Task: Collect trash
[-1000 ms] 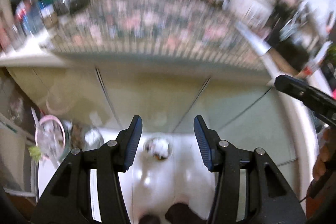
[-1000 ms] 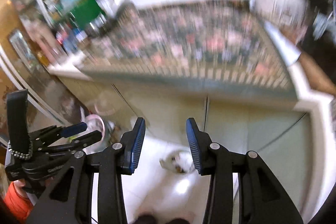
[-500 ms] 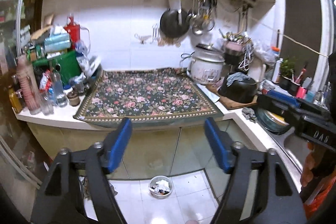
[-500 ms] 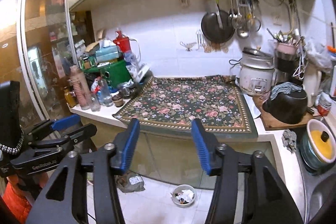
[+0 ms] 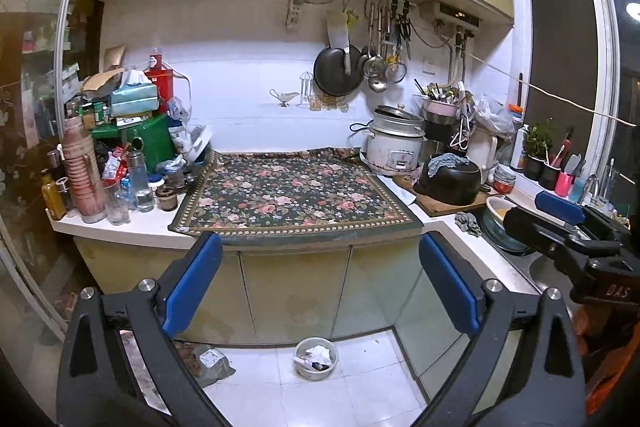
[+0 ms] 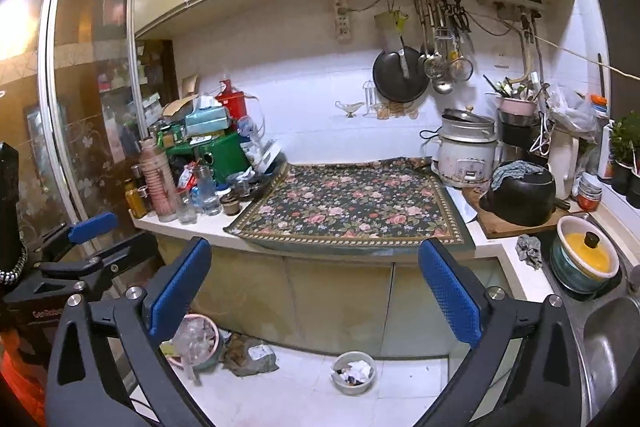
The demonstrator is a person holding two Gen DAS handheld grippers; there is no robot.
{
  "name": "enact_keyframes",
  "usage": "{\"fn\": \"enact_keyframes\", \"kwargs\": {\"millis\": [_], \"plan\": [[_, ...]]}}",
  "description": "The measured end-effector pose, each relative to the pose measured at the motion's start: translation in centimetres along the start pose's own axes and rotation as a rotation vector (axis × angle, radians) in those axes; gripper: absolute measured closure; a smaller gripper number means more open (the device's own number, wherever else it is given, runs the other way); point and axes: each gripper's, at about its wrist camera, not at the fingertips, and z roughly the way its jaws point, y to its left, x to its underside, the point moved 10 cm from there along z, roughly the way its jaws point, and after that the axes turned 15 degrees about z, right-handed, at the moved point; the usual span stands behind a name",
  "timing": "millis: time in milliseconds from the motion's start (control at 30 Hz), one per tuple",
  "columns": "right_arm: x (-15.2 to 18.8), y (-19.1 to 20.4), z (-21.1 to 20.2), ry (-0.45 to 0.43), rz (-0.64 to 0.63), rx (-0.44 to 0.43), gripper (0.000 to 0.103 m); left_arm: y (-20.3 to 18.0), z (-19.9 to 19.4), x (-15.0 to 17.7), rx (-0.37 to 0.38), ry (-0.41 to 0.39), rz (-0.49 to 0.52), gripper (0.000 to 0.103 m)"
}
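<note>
Jaws of the left gripper (image 5: 320,285) spread wide, blue pads far apart, gripping nothing and touching nothing. Same for the right gripper (image 6: 316,285): jaws fully parted, empty, held in the air in front of the table (image 5: 132,229).

On the floor (image 5: 360,387), near and below, a small bin (image 5: 316,358) with crumpled trash (image 5: 320,353) inside, standing just in front of the lower cabinet doors (image 5: 294,291). Left of it, a grey bag (image 5: 210,367) slumped on the tiles; further left in the right-wrist view, a pink tub (image 6: 196,341) holding clear plastic.

Floral cloth (image 5: 292,197) spread over the middle of the table. Far left, a heap of bottles, jars and a green box (image 5: 154,143). Far right, a white rice cooker (image 5: 394,147) and a black pot (image 5: 450,179) on a wooden board. Black pan (image 5: 338,71) and ladles hanging on the white tiled wall. Yellow-lidded pot (image 6: 586,253) beside the steel sink (image 6: 608,339) at the right.

Against half a second ago: both pairs of jaws now wider apart, scene otherwise unchanged in layout, bin in the same spot. Against one second ago: views no longer tipped down at the floor and blurred, now level and sharp.
</note>
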Motion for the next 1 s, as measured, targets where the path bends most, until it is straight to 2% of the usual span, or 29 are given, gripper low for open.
{"fn": "enact_keyframes", "kwargs": {"millis": [1000], "plan": [[-0.5, -1.0, -2.9, -0.016, -0.043, 0.013, 0.000, -1.4, -0.8, -1.0, -0.007, -0.019, 0.008, 0.001]]}}
